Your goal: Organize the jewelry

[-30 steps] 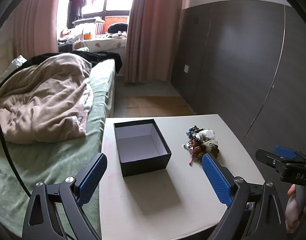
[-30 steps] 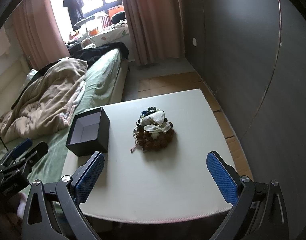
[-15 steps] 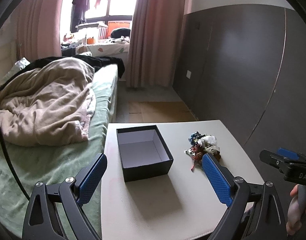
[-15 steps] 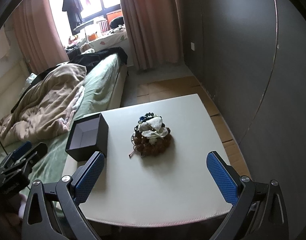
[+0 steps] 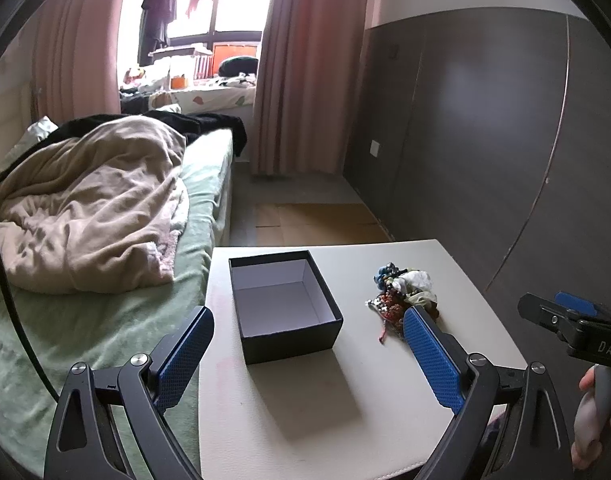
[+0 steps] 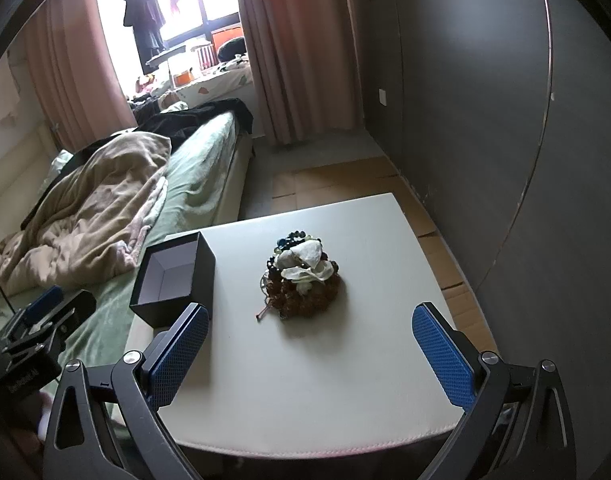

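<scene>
The jewelry pile [image 6: 303, 280], a tangle of brown, blue and pale beaded pieces with a whitish item on top, lies heaped on the white table [image 6: 345, 380], near its middle in my right wrist view and toward the right half in my left wrist view [image 5: 403, 296]. A black box [image 5: 283, 306] with a pale lining stands open-topped and upright on the same table [image 5: 285, 420], to the left of the pile and apart from it; nothing shows inside it. My left gripper [image 5: 307, 360] hangs above the near edge of the table, jaws spread wide and holding nothing, the box framed between its blue pads [image 5: 185, 356]. My right gripper [image 6: 311, 354] is likewise spread wide and empty, the pile lying ahead between its fingers and untouched. A bed [image 5: 85, 320] with a rumpled beige blanket [image 5: 89, 208] abuts the table's left side.
</scene>
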Tool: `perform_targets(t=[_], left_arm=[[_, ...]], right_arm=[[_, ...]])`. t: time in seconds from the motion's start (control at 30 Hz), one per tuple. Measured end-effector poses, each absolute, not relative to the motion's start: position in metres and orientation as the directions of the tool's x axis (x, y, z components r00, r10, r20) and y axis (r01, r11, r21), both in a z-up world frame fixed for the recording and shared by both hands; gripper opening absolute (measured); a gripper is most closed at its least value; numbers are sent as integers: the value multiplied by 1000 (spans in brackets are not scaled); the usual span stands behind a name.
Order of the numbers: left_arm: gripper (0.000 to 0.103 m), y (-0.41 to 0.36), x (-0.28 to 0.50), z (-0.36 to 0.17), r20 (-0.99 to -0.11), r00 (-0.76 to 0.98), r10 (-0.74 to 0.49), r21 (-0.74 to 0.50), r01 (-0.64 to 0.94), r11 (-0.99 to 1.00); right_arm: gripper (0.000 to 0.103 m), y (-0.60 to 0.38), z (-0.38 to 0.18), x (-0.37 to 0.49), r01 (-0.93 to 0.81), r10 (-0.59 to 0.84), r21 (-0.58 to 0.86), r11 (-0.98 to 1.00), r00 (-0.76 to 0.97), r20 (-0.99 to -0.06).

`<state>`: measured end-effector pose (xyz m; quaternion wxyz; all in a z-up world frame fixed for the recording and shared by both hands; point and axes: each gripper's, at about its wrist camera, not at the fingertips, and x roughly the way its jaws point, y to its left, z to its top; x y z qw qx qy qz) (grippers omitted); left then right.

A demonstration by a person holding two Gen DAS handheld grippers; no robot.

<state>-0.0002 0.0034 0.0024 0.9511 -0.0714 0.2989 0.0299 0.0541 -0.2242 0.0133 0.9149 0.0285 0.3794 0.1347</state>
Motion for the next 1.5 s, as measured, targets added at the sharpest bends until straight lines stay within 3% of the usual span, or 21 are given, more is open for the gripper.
perform_targets(t=[1.13, 1.5], left_arm=[[96, 8, 13, -4, -583, 812, 21, -118, -110, 987], [96, -4, 40, -15, -592, 806, -11, -126, -79, 989]], right_arm=[[103, -223, 14, 64, -213, 285, 190, 958, 669, -686], [103, -256, 3, 92, -113, 300, 300, 947, 641, -707]])
